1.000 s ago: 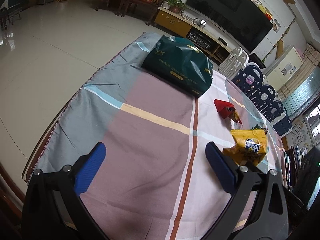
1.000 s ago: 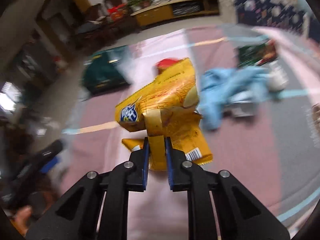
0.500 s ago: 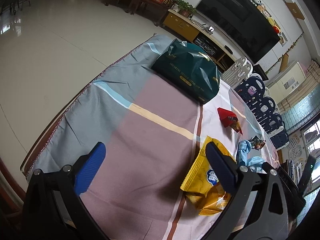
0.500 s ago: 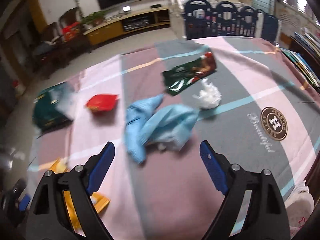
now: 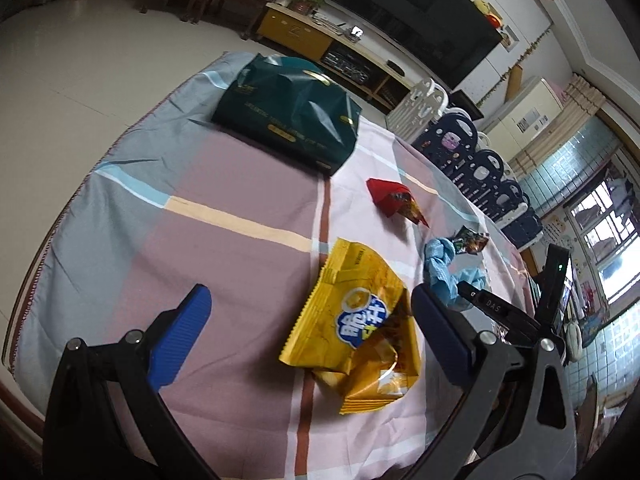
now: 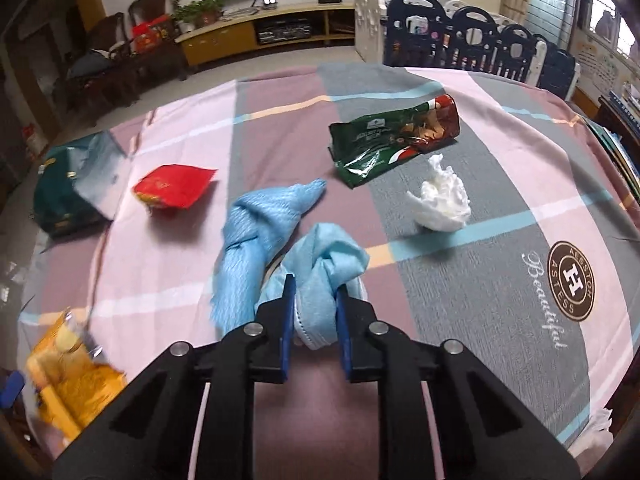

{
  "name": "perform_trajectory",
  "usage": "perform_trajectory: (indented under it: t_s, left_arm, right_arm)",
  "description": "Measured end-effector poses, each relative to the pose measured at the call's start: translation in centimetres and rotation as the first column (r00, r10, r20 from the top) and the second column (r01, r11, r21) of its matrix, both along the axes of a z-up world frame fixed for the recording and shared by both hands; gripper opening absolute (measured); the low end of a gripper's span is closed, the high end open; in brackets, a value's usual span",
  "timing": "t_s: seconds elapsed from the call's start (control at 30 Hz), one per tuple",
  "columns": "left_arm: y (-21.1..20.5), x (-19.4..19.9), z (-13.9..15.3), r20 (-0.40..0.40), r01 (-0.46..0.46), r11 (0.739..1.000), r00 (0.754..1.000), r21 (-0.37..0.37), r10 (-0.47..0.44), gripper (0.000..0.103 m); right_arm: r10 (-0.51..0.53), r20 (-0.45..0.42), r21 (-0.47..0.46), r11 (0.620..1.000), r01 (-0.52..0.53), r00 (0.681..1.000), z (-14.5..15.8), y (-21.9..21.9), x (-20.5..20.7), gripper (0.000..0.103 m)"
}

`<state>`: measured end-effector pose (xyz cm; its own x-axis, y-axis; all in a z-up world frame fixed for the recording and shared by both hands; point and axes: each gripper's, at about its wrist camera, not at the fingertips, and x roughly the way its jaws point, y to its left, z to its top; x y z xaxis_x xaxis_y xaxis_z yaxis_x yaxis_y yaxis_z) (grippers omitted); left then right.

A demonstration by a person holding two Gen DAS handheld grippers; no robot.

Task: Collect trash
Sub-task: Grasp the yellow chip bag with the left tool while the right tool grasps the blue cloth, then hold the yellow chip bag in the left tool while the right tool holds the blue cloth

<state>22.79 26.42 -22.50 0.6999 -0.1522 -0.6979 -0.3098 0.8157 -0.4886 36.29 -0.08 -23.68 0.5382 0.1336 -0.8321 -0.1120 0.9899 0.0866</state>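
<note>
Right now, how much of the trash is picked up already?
Not much looks finished: no bin shows. The yellow chip bag lies on the table between the left gripper's open jaws. The right gripper is shut on the blue cloth. Still lying out: the red wrapper, green wrapper and white tissue.

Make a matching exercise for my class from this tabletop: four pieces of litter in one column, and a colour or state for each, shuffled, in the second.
Things:
1. chip bag
2. face mask
3. tissue
4. small wrapper

Descriptions:
A. white and crumpled, lying free
B. red, lying near the dark green bag
C. yellow, lying between open fingers
D. pale blue, pinched by closed fingers

Pairs: 1-C, 2-D, 3-A, 4-B
</note>
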Motion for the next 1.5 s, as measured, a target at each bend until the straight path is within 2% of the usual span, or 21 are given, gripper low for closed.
perform_trajectory:
  t_s: [0.17,0.33,0.5,0.57,0.63,0.67,0.7,0.77,0.83,0.93,1.13,1.5]
  left_arm:
    - [-2.4,1.4,-0.6,-0.048,0.085,0.995,0.995,0.047,-0.083,0.100]
    - [-4.7,2.6,-1.1,-0.087,0.159,0.981,0.985,0.112,-0.149,0.100]
    - [-5.9,3.8,-1.9,-0.140,0.232,0.967,0.966,0.110,-0.216,0.099]
    - [-6.2,4.1,-2.2,-0.144,0.255,0.962,0.960,0.101,-0.240,0.095]
    - [-6.3,4.2,-2.3,-0.141,0.269,0.959,0.957,0.094,-0.255,0.085]
    - [-6.3,4.1,-2.3,-0.136,0.271,0.958,0.957,0.089,-0.258,0.082]
    - [-6.2,4.0,-2.2,-0.124,0.271,0.959,0.958,0.083,-0.260,0.074]
    - [-6.0,3.8,-2.1,-0.105,0.260,0.962,0.962,0.080,-0.252,0.069]
    - [-5.8,3.5,-1.9,-0.094,0.250,0.963,0.966,0.098,-0.242,0.053]
    - [-5.5,3.3,-1.6,-0.086,0.231,0.964,0.972,0.135,-0.221,0.045]
    - [-5.4,2.8,-0.5,-0.045,0.203,0.955,0.979,0.215,-0.198,0.042]
    - [-4.8,2.5,0.0,-0.031,0.172,0.958,0.985,0.229,-0.169,0.042]
  right_arm:
    - [0.077,-0.004,0.076,0.994,-0.076,0.997,1.8,-0.9,-4.6,0.019]
    - [0.120,-0.009,0.082,0.989,-0.119,0.993,2.6,-1.6,-9.7,0.019]
    - [0.113,-0.011,0.057,0.992,-0.112,0.994,2.1,-1.9,-12.5,0.019]
    - [0.096,-0.025,0.067,0.993,-0.094,0.995,1.8,-2.1,-12.8,0.019]
    - [0.075,-0.040,0.077,0.994,-0.072,0.996,1.6,-2.7,-12.9,0.019]
    - [0.064,-0.048,0.081,0.995,-0.060,0.997,1.5,-2.9,-13.0,0.019]
    - [0.056,-0.053,0.083,0.995,-0.052,0.997,1.5,-3.0,-13.1,0.019]
    - [0.050,-0.059,0.081,0.996,-0.045,0.997,1.3,-3.1,-13.2,0.019]
    - [0.044,-0.058,0.079,0.996,-0.040,0.997,1.3,-3.1,-13.4,0.019]
    - [0.037,-0.055,0.070,0.997,-0.033,0.998,1.3,-3.0,-13.5,0.019]
    - [0.039,-0.028,0.038,0.999,-0.038,0.999,1.6,-2.2,-13.8,0.019]
    - [0.036,-0.004,0.016,0.999,-0.036,0.999,1.7,-1.9,-13.9,0.019]
